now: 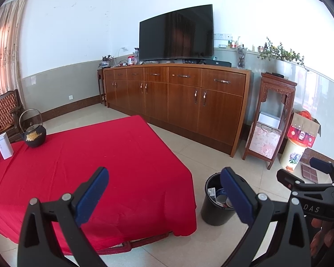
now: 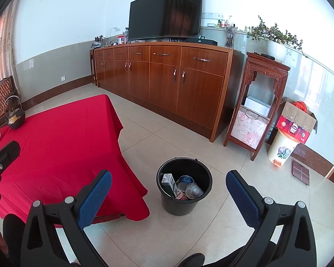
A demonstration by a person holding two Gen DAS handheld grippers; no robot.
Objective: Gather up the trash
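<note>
My right hand-held gripper (image 1: 300,178): "DAS" in pale letters on its black body.
Other labels: too small to read.

The left wrist view looks forward between its own left tongs (image 1: 164,191), set low over the red bench (image 1: 89,166) and facing the wooden cabinet (image 1: 178,98). The right wrist view sits just right of it, above the floor near the black bucket (image 2: 184,187), facing the same cabinet (image 2: 164,77). Both share the bench (image 2: 60,144), the bucket (image 1: 213,209) and the television (image 1: 176,33).
</note>
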